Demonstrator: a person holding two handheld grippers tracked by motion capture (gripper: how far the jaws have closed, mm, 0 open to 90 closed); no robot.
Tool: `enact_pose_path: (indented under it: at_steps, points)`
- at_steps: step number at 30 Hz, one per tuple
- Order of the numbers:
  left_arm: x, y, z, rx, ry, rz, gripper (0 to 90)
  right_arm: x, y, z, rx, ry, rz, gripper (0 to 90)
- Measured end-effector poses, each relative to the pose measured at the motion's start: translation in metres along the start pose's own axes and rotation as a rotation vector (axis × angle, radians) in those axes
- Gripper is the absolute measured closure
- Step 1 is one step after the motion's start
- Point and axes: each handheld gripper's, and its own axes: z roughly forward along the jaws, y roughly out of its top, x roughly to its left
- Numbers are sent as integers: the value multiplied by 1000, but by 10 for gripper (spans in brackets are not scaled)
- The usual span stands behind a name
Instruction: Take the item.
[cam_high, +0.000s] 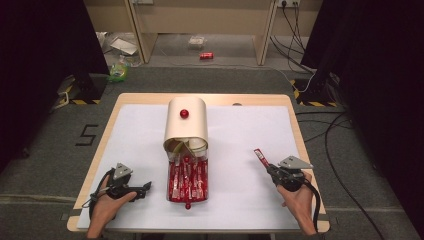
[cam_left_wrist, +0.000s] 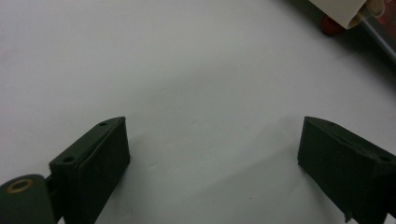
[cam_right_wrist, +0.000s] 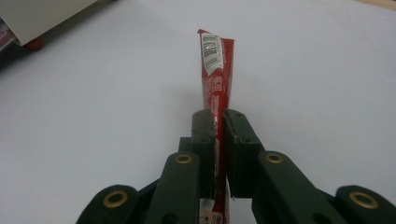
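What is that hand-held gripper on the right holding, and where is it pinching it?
The right hand-held gripper pinches a red snack stick packet near its lower end.

light: even, from above, table mat (cam_high: 240, 150) bright | surroundings: dark at both sides | shadows: soft, under the left gripper's jaws | blur: jaws near the lens soft | glare: none

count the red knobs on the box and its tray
2. One red knob sits on top of the cream box; the other is at the near end of the pulled-out tray of red sticks. More could be hidden.
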Motion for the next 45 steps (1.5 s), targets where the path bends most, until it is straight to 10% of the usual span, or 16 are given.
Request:
enact_pose_path:
  at_steps: [45]
  points:
    - [0, 0, 0, 1, 0, 1, 82, -14, -11, 12, 73, -32, 19, 832]
